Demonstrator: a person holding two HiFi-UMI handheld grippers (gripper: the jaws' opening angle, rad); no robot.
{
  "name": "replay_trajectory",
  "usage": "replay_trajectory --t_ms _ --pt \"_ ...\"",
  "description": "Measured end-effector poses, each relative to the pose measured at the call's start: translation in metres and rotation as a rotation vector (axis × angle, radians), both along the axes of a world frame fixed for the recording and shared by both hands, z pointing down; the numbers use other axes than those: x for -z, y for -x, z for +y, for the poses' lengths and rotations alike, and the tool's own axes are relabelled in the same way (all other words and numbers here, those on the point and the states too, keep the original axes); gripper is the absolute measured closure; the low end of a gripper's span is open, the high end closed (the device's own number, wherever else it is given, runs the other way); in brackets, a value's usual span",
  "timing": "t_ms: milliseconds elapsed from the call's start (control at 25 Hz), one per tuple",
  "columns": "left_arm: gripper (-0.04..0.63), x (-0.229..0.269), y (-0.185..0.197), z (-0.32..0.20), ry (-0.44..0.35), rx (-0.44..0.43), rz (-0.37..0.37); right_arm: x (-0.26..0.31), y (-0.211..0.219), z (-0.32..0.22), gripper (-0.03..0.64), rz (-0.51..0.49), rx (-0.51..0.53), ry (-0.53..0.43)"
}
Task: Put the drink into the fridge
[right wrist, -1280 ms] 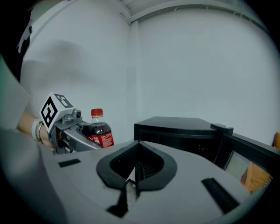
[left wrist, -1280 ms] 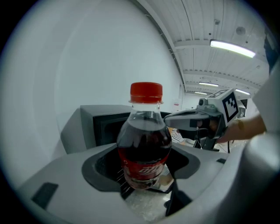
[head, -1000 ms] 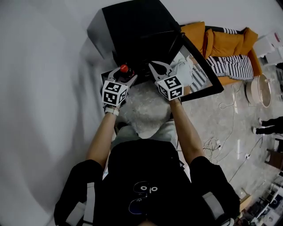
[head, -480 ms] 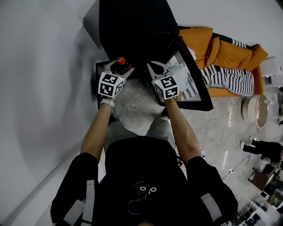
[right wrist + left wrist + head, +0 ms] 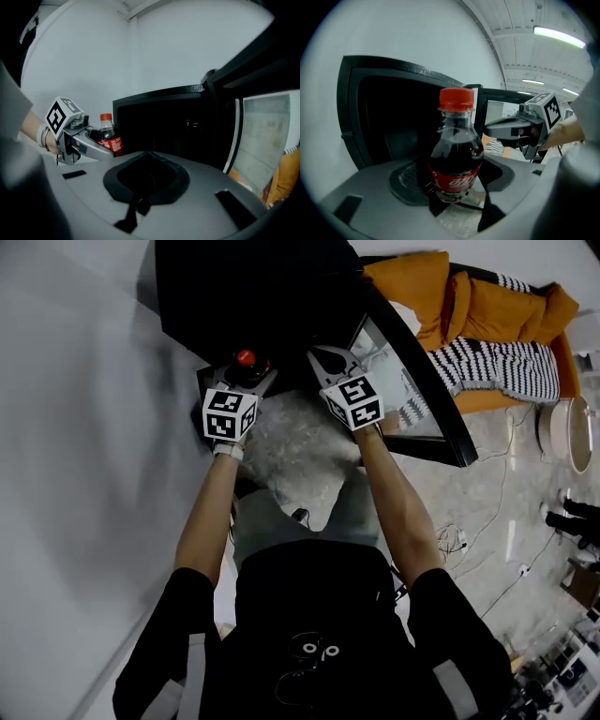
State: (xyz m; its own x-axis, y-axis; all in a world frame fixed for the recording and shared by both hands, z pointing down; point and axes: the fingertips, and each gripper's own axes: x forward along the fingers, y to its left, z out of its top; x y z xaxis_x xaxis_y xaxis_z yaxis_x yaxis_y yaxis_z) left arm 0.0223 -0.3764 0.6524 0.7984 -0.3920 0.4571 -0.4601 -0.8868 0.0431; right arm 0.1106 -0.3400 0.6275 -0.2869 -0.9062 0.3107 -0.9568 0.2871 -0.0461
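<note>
before open fridge [image 5: 253, 296], left gripper [image 5: 246, 381] holds bottle [image 5: 456, 150] nearer

At the far right an orange sofa [image 5: 487, 301] has a black-and-white striped cloth [image 5: 511, 371] draped over its seat. Near it, white cables [image 5: 459, 540] trail across the pale speckled floor [image 5: 487, 460], and a round pale tub [image 5: 574, 432] sits at the right edge. A plain white wall [image 5: 75, 427] fills the left
</note>
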Motion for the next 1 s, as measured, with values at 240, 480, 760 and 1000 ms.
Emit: replay_trajectory --t_ms 240,480,760,1000 --pt "0.290 -0.042 -0.006 -0.012 0.009 -0.029 -0.009 -0.048 -0.006 0.001 0.609 -0.049 -0.091 0.017" --pt "0.290 -0.079 -0.019 -0.028 0.003 -0.089 -0.012 -0.094 -0.009 -0.002 0.609 -0.066 -0.162 0.023" --pt "0.290 -0.112 -0.042 -0.041 0.007 -0.170 0.001 -0.128 -0.017 -0.002 0.609 -0.058 -0.249 0.016" --pt "0.288 -0.134 -0.053 -0.063 0.023 -0.166 0.004 -0.148 -0.012 -0.011 0.609 -0.048 -0.266 0.029"
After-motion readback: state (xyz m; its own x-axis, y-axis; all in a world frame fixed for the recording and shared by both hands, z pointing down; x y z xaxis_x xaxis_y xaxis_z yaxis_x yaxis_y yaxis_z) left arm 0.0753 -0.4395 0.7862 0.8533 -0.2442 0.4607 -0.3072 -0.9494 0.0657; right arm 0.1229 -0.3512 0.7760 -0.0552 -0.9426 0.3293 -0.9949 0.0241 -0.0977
